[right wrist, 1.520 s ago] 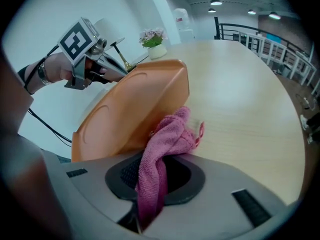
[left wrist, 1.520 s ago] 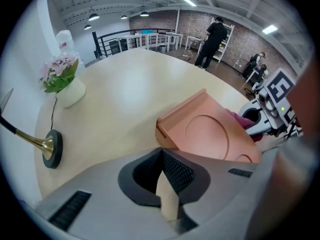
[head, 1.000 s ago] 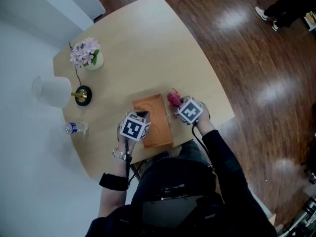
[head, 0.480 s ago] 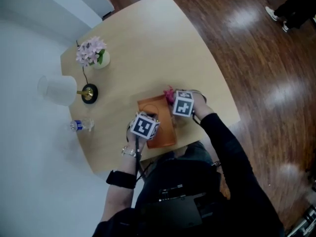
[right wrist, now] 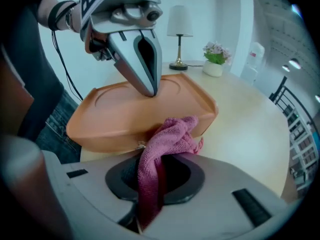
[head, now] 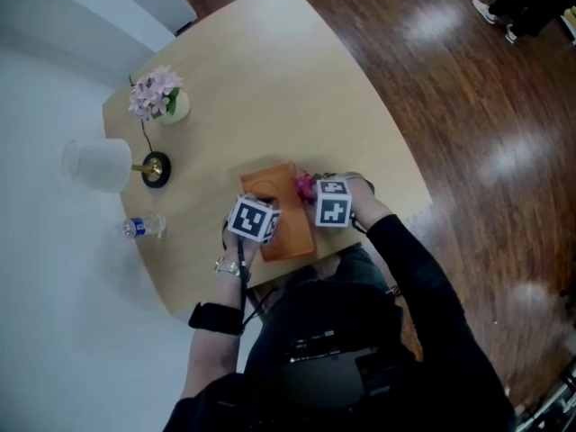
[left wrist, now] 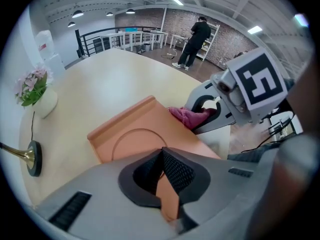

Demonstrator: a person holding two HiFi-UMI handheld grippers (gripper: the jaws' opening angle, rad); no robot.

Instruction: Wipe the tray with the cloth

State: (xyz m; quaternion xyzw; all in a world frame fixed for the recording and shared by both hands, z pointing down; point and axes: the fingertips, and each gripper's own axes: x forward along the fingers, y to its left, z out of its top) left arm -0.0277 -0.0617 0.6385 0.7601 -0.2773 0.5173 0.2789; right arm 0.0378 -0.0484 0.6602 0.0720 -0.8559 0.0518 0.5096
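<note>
An orange tray [head: 273, 196] with a round recess pressed into its floor lies on the pale wooden table [head: 270, 88], and everything else is placed from it. The left gripper [left wrist: 162, 158] points steeply down at the tray's near rim. Its jaws are clamped on that rim, so the orange edge runs up between the ribbed pads [left wrist: 177, 171]. The right gripper [right wrist: 156, 170] is just at the tray's right side, its jaws nearly together on a pink cloth [right wrist: 170, 136]. The cloth is pinched in a narrow fold between them and bunches out ahead of the tips, touching the tray's right wall up by the rim, toward the far right corner. Well beyond the tray's far left corner stands a small white vase of pink flowers [head: 160, 100]. Left of the tray, also well apart, is a lamp [head: 97, 165] with a white shade and a brass-coloured stem, and nearer to the person a small clear water bottle [head: 141, 229]. To the tray's right, past the table's edge, is dark wooden floor [head: 486, 106].
</note>
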